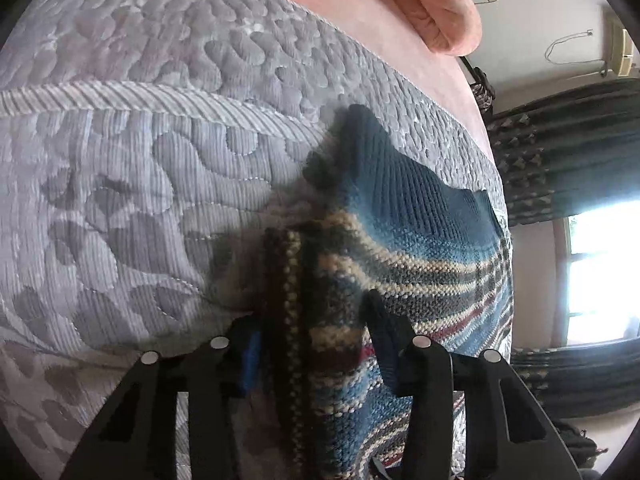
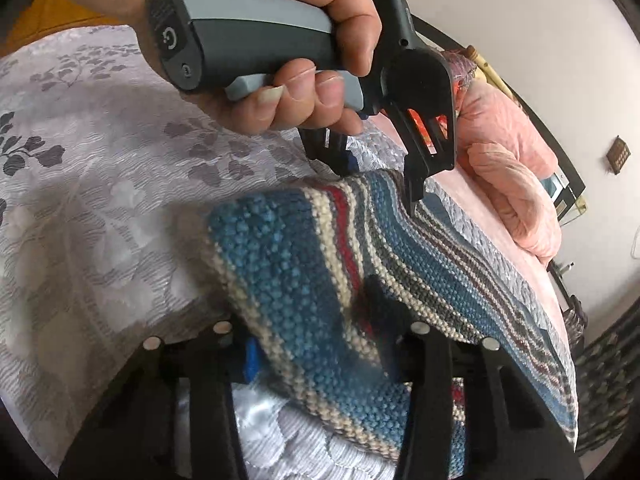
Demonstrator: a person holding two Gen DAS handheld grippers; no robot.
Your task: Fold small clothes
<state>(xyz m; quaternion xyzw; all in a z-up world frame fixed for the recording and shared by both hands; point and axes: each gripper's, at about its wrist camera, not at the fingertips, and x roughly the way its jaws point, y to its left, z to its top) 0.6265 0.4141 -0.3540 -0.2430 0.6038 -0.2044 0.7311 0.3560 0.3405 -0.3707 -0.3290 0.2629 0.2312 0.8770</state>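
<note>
Both wrist views look from very near along their fingers onto the striped knit (image 1: 420,240) on the quilted bed cover (image 1: 140,180), their shared ground.

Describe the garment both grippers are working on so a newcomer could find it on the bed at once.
Start from the grey quilted bedspread with its leaf pattern, which covers the near part of the bed. On it lies a small knitted garment, held by the left gripper and the right gripper. Nothing else there is striped: blue, cream, grey and red bands, unlike the plain pink bedding behind.
</note>
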